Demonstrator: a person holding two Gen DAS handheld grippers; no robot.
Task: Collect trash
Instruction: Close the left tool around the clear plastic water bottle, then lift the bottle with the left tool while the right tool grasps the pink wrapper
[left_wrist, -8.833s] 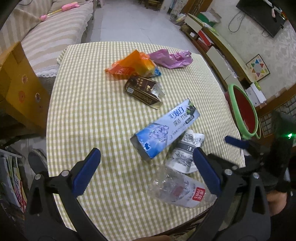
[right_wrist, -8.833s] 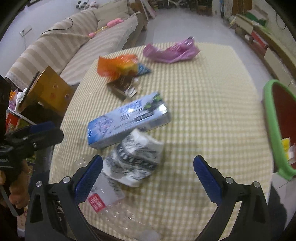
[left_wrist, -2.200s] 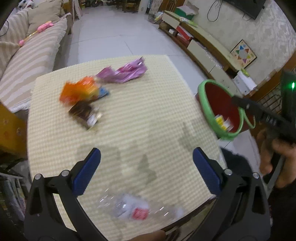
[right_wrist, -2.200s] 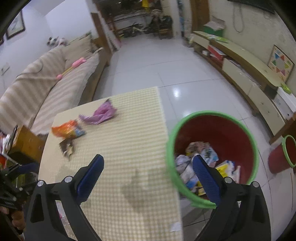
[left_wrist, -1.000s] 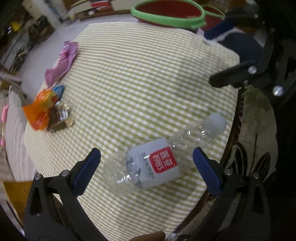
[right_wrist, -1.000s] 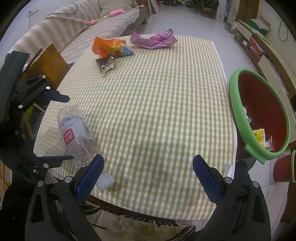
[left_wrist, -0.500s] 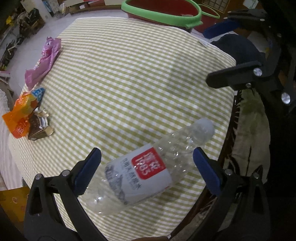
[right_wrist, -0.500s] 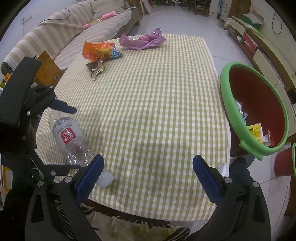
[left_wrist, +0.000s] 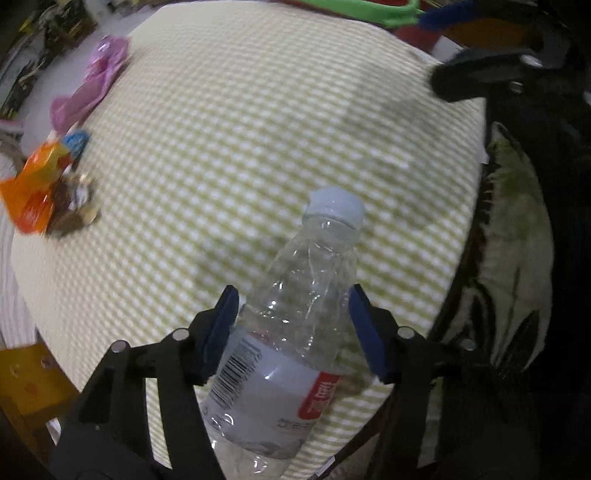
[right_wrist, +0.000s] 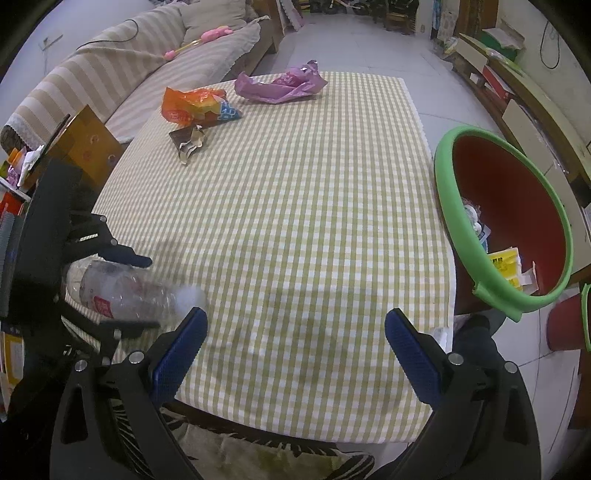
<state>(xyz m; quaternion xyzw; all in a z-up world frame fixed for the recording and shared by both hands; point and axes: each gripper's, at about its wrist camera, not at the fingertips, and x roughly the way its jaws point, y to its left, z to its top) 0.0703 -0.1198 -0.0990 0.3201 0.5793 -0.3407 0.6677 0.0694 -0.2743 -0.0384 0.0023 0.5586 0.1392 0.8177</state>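
- The clear bottle lies at the tabletop near edge, clamped between the just-closed left gripper fingers.
- It should be lifted level.
- The bin waits rightward.
- The right gripper fingers stand apart, empty.

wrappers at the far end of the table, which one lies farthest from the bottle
The purple wrapper, alone near the far edge. The orange snack bag and the brown wrapper lie together nearer the plastic bottle.
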